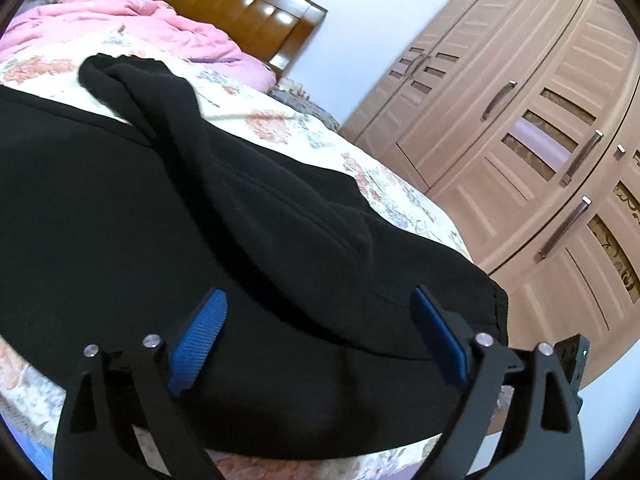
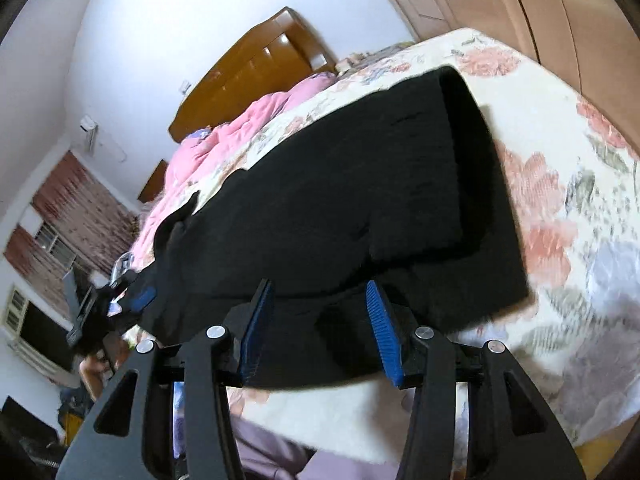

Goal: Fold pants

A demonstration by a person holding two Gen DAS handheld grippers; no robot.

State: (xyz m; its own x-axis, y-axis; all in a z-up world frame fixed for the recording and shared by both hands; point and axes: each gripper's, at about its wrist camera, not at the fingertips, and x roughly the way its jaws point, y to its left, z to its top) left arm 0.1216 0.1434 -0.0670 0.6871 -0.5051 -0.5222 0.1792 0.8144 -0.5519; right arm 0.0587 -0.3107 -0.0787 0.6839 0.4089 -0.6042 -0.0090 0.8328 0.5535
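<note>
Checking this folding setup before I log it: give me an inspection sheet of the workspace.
Surface: bed with floral sheet.
Job's things: black pants lying on the bed, partly folded over themselves.
Clutter: pink quilt bunched near the headboard.
Grippers: left gripper wide open above the pants; right gripper open at the pants' near edge, gripping nothing.
Cables: nothing seen.
Surroundings: wooden wardrobe, white wall.

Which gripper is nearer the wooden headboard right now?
Hard to say. The left gripper and right gripper both hang open over the black pants, at the bed's end far from the headboard.
</note>
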